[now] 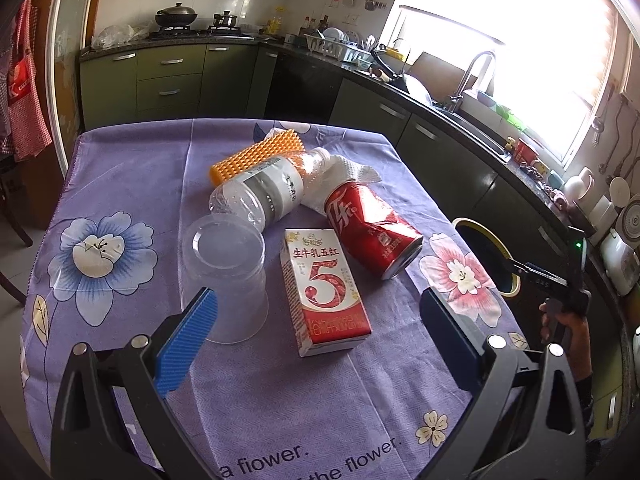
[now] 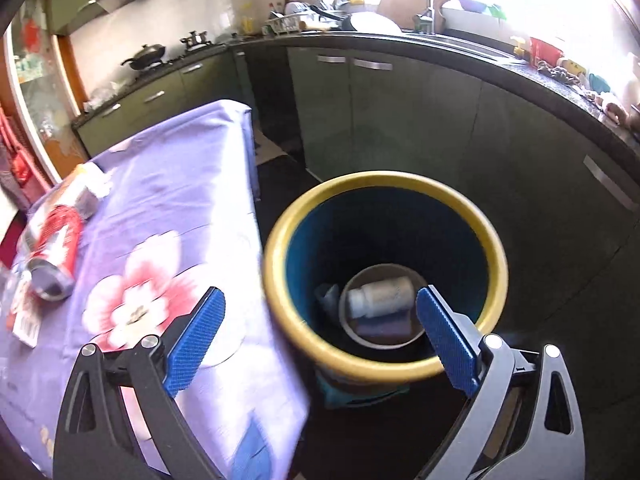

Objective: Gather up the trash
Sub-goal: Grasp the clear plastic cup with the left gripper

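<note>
Left hand-held gripper [image 1: 318, 326] wide, empty, poised above carton [image 1: 325, 292]; right hand-held gripper [image 2: 320, 330] wide, empty over bin [image 2: 384, 368]. Best closed squarely across carton sides. Beyond carton: cup [image 1: 224, 276], can [image 1: 370, 232], bottle [image 1: 264, 196].

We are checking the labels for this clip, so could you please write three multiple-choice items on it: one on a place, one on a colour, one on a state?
1. Where does the trash bin stand?
A. on the table
B. on the floor beside the table
C. on the counter

2. What colour is the bin's rim?
A. yellow
B. red
C. white

3. How are the right tongs?
A. shut on the red can
B. shut on the milk carton
C. open and empty

Answers:
1 B: the bin sits below the edge of the tablecloth.
2 A: a yellow ring tops its blue inside.
3 C: the blue pads stand wide apart above the bin, while the red can and milk carton lie on the table.
</note>
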Tool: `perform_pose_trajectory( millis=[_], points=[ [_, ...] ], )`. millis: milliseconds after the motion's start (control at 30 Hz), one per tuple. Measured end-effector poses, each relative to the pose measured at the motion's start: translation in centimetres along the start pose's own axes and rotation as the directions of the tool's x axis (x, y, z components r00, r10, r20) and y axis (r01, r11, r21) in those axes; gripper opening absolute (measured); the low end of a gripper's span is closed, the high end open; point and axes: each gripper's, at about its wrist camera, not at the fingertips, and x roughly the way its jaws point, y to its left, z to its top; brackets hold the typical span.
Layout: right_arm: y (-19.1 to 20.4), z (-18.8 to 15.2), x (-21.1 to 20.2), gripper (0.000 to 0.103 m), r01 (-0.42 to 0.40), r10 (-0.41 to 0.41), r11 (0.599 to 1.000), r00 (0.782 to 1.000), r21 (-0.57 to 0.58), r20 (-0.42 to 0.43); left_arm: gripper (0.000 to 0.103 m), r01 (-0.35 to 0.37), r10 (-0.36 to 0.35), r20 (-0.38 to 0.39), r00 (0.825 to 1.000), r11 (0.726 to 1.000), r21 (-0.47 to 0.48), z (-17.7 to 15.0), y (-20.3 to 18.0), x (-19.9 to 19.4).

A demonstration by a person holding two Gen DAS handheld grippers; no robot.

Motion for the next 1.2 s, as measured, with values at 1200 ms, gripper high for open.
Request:
perform_pose_trajectory(
  millis=[1200],
  points=[
    [3.8,-0.5,0.0,0.095,-0.074,0.074,0.996,0.997,-0.048,-0.008,0.058,-0.160,0.160,0.009,0.987,0.987,-0.017,1.7,4.4,5.2]
  ],
)
